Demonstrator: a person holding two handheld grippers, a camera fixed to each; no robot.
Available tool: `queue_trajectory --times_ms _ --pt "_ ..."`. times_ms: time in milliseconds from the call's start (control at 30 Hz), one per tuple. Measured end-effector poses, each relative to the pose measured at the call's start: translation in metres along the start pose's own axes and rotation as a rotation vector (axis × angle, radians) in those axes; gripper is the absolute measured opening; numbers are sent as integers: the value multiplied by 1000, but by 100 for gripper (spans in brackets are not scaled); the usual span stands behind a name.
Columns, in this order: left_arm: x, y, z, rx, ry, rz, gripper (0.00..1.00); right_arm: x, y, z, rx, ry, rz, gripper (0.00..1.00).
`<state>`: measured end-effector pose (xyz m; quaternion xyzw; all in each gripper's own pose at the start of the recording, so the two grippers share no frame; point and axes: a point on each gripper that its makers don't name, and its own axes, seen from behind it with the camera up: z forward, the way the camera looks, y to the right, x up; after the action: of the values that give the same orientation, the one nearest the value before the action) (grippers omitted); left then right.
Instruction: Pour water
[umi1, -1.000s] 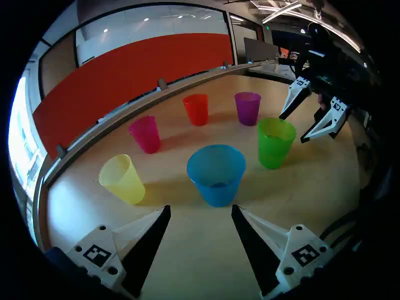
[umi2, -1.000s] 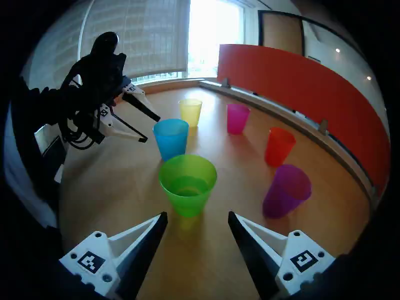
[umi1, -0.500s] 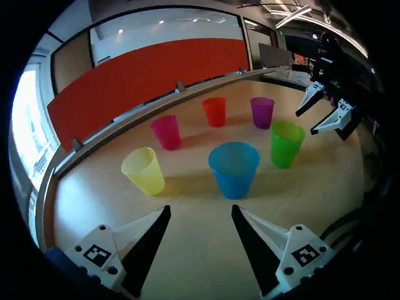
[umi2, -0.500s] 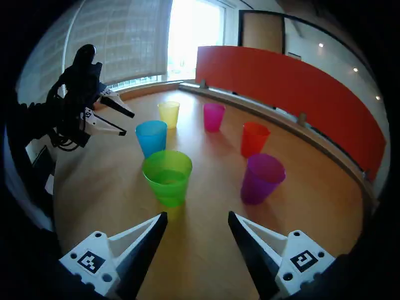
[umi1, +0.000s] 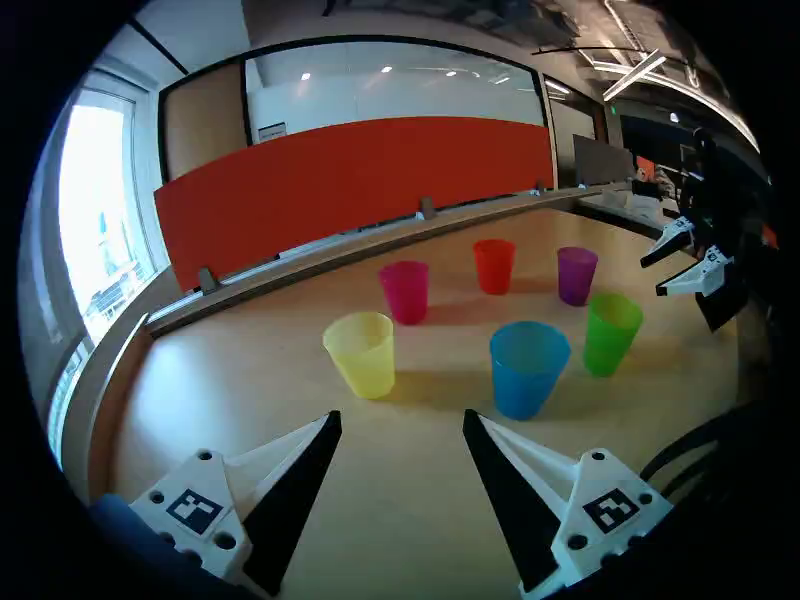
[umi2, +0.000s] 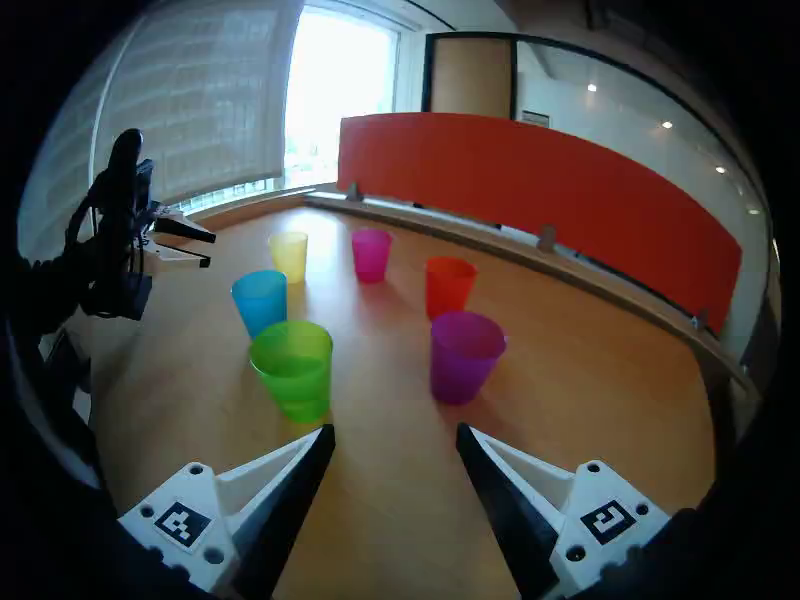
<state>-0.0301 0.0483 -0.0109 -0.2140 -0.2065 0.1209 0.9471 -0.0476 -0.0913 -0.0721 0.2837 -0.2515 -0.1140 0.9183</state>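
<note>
Several plastic cups stand upright on a wooden table (umi1: 420, 520). In the left gripper view I see a yellow cup (umi1: 362, 354), a blue cup (umi1: 526, 368), a green cup (umi1: 610, 333), a pink cup (umi1: 405, 291), an orange cup (umi1: 493, 266) and a purple cup (umi1: 576, 275). My left gripper (umi1: 398, 432) is open and short of the yellow and blue cups, nothing between its fingers. In the right gripper view my right gripper (umi2: 392, 442) is open, short of the green cup (umi2: 293, 369) and purple cup (umi2: 463, 356). The right gripper (umi1: 688, 262) hangs at the far right, the left gripper (umi2: 180, 240) at the far left.
A red partition (umi1: 350, 190) runs along the table's far edge behind a raised ledge (umi1: 330, 262). A bright window (umi2: 335, 95) stands beyond the table. A dark sleeve and cables (umi2: 85, 285) hold the left gripper. Bare tabletop (umi2: 590, 390) lies right of the purple cup.
Both grippers have drawn back from the cups, which now look smaller and farther. The left view has swung left, toward the yellow cup; the right view toward the purple cup. No cup moved.
</note>
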Motion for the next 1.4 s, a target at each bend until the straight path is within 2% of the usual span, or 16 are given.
queue_trajectory --times_ms 233,567,700,1100,1267,1400 --pt "0 -23 -12 73 43 -52 90 11 24 -15 -120 67 31 94" --pt "0 -46 -28 162 110 -134 90 28 43 -25 -232 198 102 94" --pt "6 -51 -34 182 141 -154 90 33 48 -27 -258 227 126 94" --pt "20 -63 -45 249 213 -151 90 48 70 -34 -350 325 171 94" --pt "28 -69 -48 282 253 -184 90 55 75 -39 -402 379 208 94" --pt "35 -69 -51 288 288 -207 90 61 77 -44 -428 423 234 94"
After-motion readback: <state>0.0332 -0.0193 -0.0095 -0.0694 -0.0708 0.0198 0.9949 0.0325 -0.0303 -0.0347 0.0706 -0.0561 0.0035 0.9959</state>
